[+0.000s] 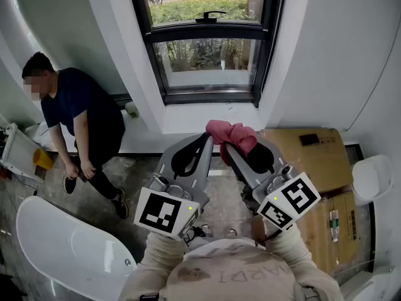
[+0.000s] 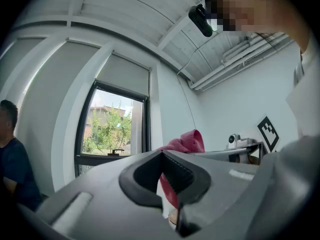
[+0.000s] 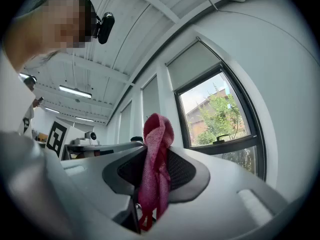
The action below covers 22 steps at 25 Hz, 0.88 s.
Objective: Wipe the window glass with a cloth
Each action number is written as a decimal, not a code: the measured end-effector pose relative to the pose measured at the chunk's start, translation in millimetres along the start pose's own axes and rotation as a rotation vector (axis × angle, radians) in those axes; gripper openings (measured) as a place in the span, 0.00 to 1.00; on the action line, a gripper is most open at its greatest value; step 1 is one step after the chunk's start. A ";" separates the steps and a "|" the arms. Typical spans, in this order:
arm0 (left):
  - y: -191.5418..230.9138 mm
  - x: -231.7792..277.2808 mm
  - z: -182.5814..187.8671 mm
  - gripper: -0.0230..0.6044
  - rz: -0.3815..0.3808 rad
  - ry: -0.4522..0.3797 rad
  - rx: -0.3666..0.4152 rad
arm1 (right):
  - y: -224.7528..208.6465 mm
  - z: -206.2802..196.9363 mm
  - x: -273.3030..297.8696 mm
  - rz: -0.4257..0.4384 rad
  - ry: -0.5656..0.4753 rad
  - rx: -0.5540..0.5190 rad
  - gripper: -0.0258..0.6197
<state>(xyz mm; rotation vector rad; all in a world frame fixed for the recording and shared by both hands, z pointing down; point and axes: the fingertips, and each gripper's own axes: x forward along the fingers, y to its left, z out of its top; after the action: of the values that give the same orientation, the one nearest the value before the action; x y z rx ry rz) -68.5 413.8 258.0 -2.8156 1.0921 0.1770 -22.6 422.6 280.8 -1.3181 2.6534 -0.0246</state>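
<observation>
Cloth [image 1: 233, 137], pink and bunched, sits at centre frame in the head view, clamped between the jaws of the right gripper [image 1: 241, 155]. In the right gripper view the cloth [image 3: 155, 169] runs down through the closed jaws of that gripper [image 3: 152, 171], with a wad sticking up above them and loose ends hanging below. Left gripper [image 1: 199, 144] is just beside it to the left, jaws pressed together at the tips with nothing gripped. The left gripper view shows its dark pads [image 2: 167, 176] and the cloth [image 2: 186, 143] beyond them, apart from them. Window [image 1: 207, 42] with a dark frame fills the upper centre of the head view, well apart from the cloth. Its handle [image 1: 210, 16] is on the crossbar and greenery shows outside. Cardboard box [image 1: 313, 155] lies at right of the frame. A person [image 1: 81, 124] in a dark shirt sits at the left against the wall.
</observation>
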 end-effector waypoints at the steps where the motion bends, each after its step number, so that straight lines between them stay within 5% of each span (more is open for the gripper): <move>1: -0.4 0.3 0.4 0.04 -0.003 0.000 0.002 | -0.1 0.3 -0.1 -0.001 -0.001 -0.002 0.25; 14: 3.7 1.2 -3.5 0.04 -0.014 -0.007 0.014 | -2.0 -3.9 3.7 -0.021 -0.013 -0.008 0.25; 22: 52.8 -8.3 1.4 0.04 -0.037 -0.025 0.032 | 8.7 -4.4 45.9 -0.070 -0.027 -0.038 0.25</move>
<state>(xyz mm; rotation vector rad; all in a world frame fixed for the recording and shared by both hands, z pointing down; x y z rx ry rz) -110.5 380.8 254.4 -2.7956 1.0279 0.1892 -57.3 391.3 277.3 -1.4130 2.5963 0.0348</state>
